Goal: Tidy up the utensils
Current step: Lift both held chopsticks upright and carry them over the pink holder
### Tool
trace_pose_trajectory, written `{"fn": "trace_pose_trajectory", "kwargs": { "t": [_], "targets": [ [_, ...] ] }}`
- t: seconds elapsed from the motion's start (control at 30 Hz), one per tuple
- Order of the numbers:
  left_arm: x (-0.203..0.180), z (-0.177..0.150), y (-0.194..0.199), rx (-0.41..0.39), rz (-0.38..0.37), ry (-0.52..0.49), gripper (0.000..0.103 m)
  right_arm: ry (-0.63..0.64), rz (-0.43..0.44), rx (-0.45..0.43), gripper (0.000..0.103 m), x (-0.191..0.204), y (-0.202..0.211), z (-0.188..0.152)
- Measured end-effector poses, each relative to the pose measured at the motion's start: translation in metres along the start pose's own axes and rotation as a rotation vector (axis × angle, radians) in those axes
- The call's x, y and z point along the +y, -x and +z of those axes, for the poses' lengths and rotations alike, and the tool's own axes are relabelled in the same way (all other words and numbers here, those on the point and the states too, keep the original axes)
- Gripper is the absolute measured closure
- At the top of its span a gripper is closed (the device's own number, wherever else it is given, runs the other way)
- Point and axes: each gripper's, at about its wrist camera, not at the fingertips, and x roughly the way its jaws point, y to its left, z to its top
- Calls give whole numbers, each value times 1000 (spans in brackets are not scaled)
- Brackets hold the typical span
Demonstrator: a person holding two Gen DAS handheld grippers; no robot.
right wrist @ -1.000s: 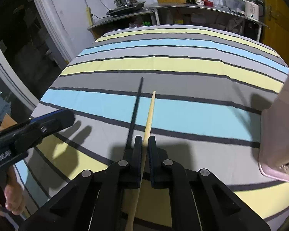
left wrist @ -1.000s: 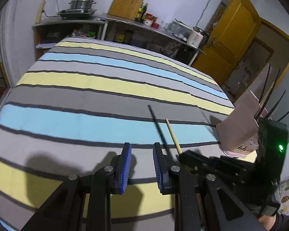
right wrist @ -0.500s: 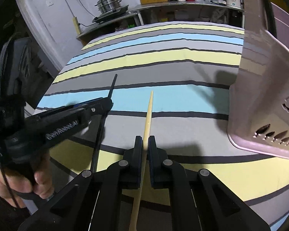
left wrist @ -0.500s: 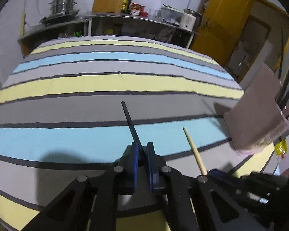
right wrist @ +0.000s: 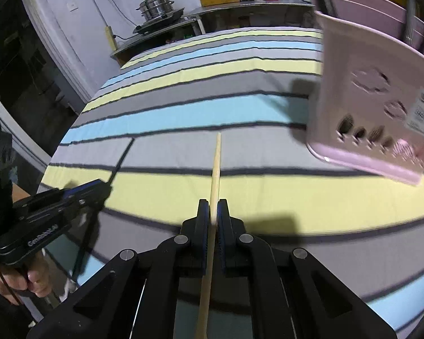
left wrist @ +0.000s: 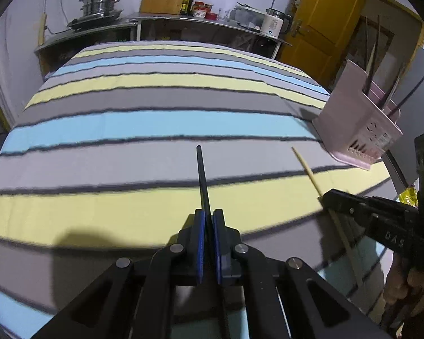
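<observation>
A home kitchen: steamer pot [left wrist: 100, 2] on counter [left wrist: 183, 21], sauce bottles [left wrist: 188, 0], rice cooker [left wrist: 274, 24].

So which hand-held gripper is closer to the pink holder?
Right. The right hand-held gripper, shut on the wooden chopstick, sits close beside the pink holder. The left hand-held gripper, shut on the black chopstick, is farther off.

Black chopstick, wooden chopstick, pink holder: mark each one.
black chopstick [left wrist: 203, 178], left wrist view, mid-shaft ahead of the claw
wooden chopstick [right wrist: 216, 166], right wrist view, shaft above the pads
pink holder [right wrist: 361, 104], right wrist view, front wall
</observation>
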Motion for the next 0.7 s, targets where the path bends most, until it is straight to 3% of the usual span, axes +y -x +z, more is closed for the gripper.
{"fn": "trace_pose_trajectory", "kwargs": {
  "t": [0.17, 0.27, 0.7],
  "targets": [
    [0, 5, -1, 20, -6, 1, 97, 16, -8, 18, 96, 1, 2, -1],
    [-3, 11, -7, 27, -1, -8, 95, 39, -26, 10, 90, 4, 0, 5],
    [-15, 15, -14, 29, 69, -68, 89, 66, -67, 21, 90, 9, -21, 30]
  ]
}}
